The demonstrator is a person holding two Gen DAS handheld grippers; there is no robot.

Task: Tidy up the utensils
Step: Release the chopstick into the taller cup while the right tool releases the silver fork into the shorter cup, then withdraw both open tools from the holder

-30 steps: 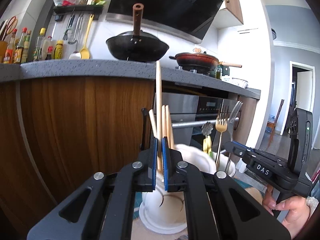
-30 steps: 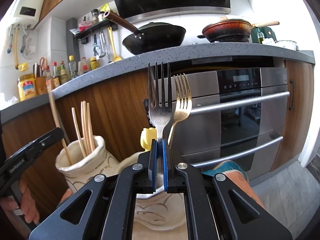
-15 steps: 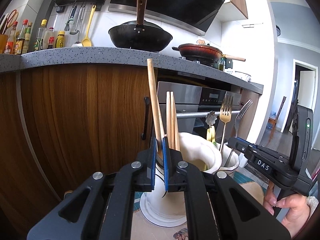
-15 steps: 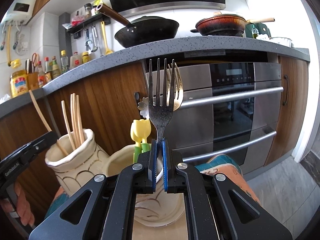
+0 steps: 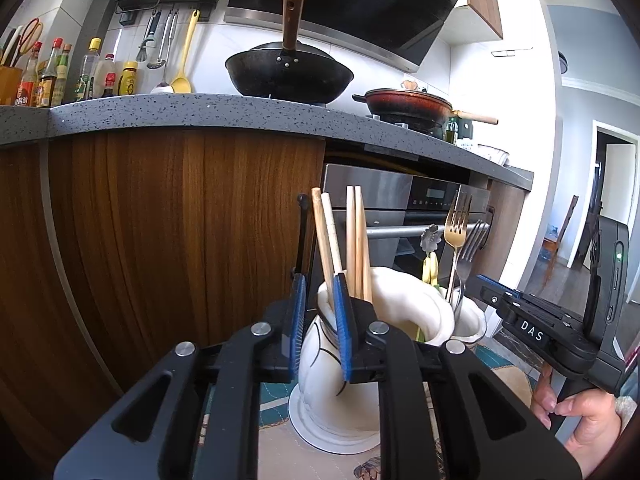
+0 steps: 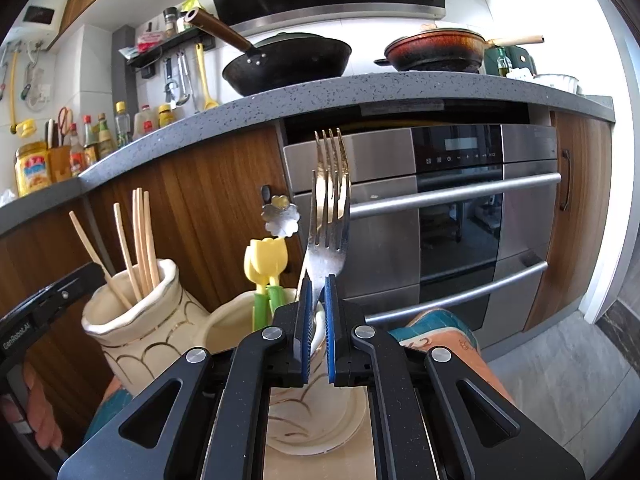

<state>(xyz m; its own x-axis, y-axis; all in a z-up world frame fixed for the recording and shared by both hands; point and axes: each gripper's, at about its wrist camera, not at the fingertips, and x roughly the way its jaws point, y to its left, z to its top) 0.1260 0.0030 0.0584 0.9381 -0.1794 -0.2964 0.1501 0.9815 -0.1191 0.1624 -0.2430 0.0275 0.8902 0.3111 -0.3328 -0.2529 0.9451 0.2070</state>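
Observation:
Several wooden chopsticks (image 5: 344, 240) stand in a white ceramic vase (image 5: 400, 304). My left gripper (image 5: 320, 292) is open at the vase's left rim, empty, and a chopstick leans beside its right finger. A silver fork (image 6: 326, 248) and a gold fork (image 6: 330, 168) stand in a second cream vase (image 6: 236, 324) with yellow tulip-handled utensils (image 6: 266, 264). My right gripper (image 6: 316, 292) is slightly open around the silver fork's neck, not pinching it. The chopstick vase (image 6: 132, 320) shows left in the right wrist view.
Both vases stand on a patterned mat (image 5: 276, 416) on a low surface. Behind are a wooden cabinet (image 5: 160, 240), a steel oven (image 6: 460, 208), and a grey counter (image 5: 200, 114) with a black wok (image 5: 288, 72) and a red pan (image 5: 408, 104).
My left gripper lowered the chopstick into the vase and opened, letting it go. My right gripper lowered the silver fork into the second vase and loosened its jaws.

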